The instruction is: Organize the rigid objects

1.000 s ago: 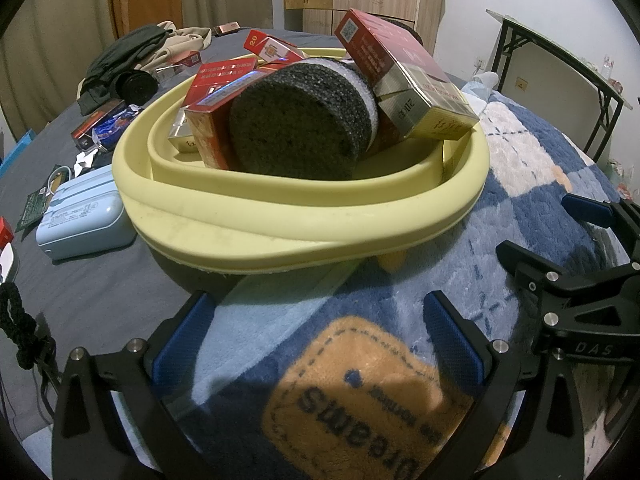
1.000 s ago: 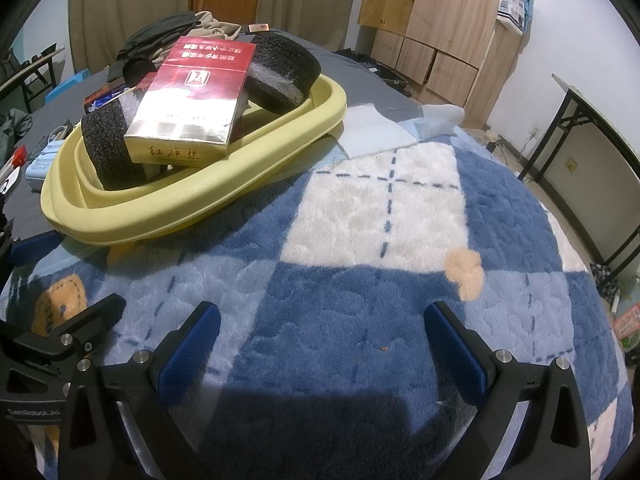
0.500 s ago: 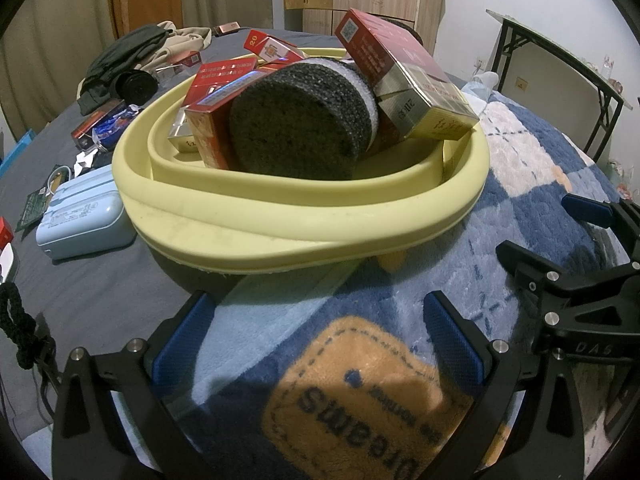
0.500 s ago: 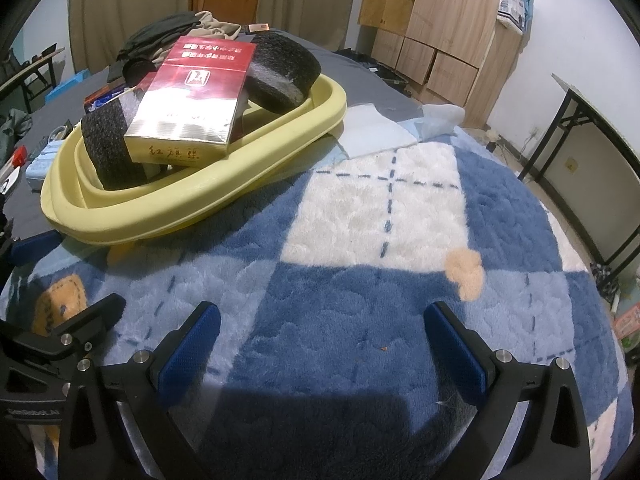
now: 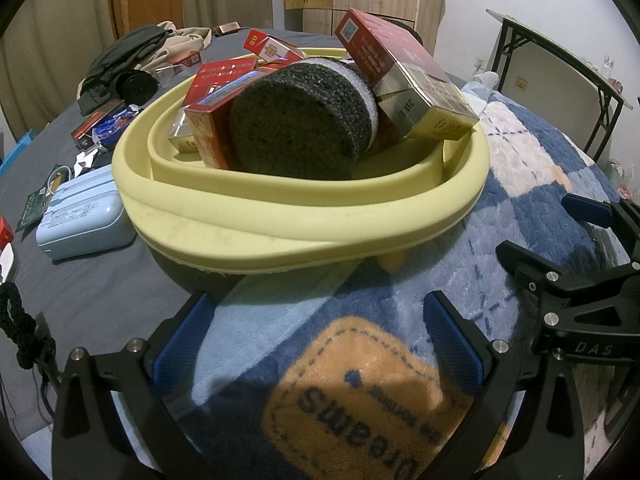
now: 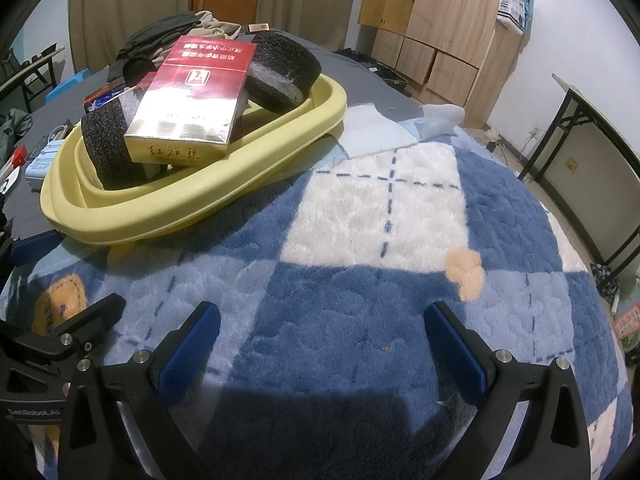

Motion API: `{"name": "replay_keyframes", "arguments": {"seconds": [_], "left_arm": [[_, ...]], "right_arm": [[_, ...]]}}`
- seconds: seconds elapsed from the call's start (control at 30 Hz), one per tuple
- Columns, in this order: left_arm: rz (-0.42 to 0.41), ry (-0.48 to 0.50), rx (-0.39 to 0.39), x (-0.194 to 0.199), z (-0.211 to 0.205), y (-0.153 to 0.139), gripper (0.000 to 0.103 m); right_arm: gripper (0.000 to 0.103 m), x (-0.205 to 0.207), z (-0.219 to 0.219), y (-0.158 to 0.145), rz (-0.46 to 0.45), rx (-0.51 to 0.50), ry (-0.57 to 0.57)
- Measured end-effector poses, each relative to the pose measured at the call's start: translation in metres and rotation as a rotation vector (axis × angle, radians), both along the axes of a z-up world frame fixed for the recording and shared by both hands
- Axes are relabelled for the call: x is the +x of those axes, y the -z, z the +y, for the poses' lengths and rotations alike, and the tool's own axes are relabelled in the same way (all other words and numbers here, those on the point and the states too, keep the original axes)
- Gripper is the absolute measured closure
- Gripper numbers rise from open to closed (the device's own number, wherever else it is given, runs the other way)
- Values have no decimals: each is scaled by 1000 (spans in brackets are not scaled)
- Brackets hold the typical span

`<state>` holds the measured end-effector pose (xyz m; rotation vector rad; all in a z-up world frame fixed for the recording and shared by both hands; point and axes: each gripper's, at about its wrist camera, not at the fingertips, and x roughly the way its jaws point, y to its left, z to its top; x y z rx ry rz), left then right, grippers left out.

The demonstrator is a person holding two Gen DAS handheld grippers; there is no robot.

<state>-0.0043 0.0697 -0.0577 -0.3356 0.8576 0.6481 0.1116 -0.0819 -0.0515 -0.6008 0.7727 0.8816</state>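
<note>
A pale yellow basin (image 5: 304,224) (image 6: 192,204) rests on the bed, straddling the blue checked blanket and the grey sheet. Inside it lie a dark foam roll (image 5: 300,132) (image 6: 112,148), a second foam roll (image 6: 284,68), a large red and gold carton (image 5: 408,80) (image 6: 192,104) and smaller red boxes (image 5: 216,96). My left gripper (image 5: 318,344) hovers open over the blanket just in front of the basin, nothing between its fingers. My right gripper (image 6: 320,344) is open over the blue and white squares, to the right of the basin, and shows at the right edge of the left wrist view.
A light blue case (image 5: 84,220) lies left of the basin on the grey sheet, with small red packs (image 5: 96,124) and dark clothes (image 5: 128,52) beyond. Wooden cabinets (image 6: 452,32) stand at the back, and a folding table (image 6: 600,128) on the right.
</note>
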Motion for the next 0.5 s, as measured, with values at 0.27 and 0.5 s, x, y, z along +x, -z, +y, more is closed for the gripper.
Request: {"name": "replay_keyframes", "arguments": {"seconds": [0.27, 0.5], "left_arm": [[0, 0, 1, 0, 0, 0, 0], [1, 0, 1, 1, 0, 0, 0]], "right_arm": [[0, 1, 0, 0, -1, -1, 0], [0, 1, 0, 0, 0, -1, 0]]}}
